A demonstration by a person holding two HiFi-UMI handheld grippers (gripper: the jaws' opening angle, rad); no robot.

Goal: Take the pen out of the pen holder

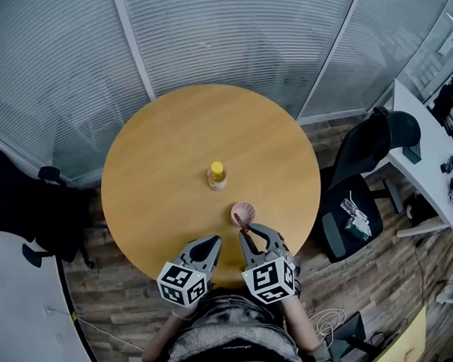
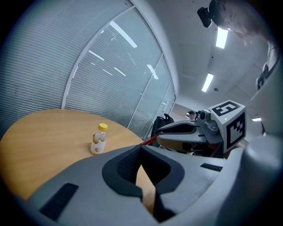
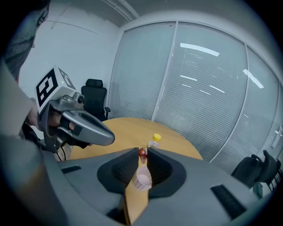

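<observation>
A round pale-wood bench (image 1: 167,159) carries two containers. A small clear plastic bottle with a yellow cap (image 1: 217,175) stands upright near the middle of the bench, capped, and what it holds cannot be made out. A small pink round cup serving as pen holder (image 1: 242,212) stands between the bottle and the near edge, apart from the bottle. The right gripper (image 3: 141,151) has its jaws pinching the end of a slim red pen (image 3: 142,153) right above the holder's mouth. The holder's pale inside looks bare, but whether the pen's lower tip is within the rim cannot be told. The left gripper (image 2: 140,148) hangs over the near edge just beside the right one, its jaws pressed together at the tips with nothing between them.
</observation>
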